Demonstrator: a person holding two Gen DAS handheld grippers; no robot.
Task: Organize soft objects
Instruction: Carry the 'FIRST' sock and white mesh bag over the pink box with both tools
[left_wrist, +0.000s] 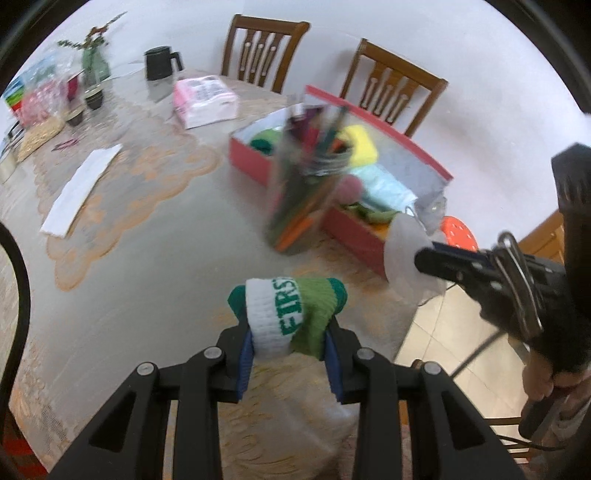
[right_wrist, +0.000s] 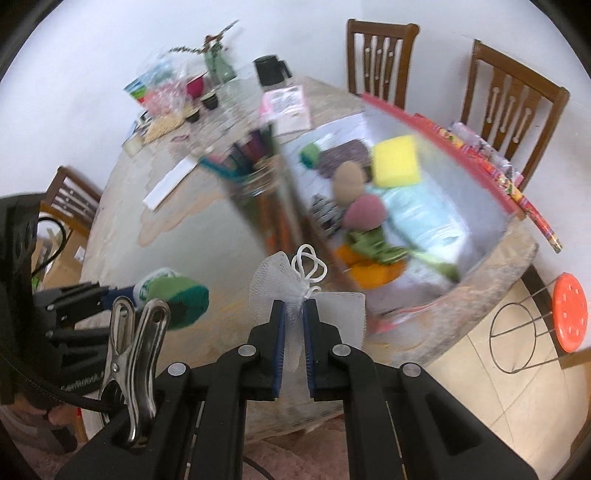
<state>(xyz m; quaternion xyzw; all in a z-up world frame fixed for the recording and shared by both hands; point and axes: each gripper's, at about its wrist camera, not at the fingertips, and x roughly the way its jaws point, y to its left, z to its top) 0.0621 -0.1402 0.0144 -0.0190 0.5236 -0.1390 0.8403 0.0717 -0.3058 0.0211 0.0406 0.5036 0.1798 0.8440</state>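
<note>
left gripper (left_wrist: 290, 341) has its jaws partly closed around a rolled green and white knitted sock (left_wrist: 291, 314), held above the desk (left_wrist: 147, 240); right gripper (right_wrist: 294, 321) has its jaws nearly shut, pinching a white mesh bath pouf (right_wrist: 295, 295); both sit just short of the red cardboard box (left_wrist: 255, 162) of soft items; the tall jar of pens (left_wrist: 306, 184) beside it looks easy to knock over.

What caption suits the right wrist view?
Right tongs pinch a white mesh pouch near the red box of soft items.

Legible text: green letters "FIRST" knitted on the white band of the rolled green sock (left_wrist: 291, 315). Print on the pink package (left_wrist: 205, 98) on the tabletop is too blurred to read.
</note>
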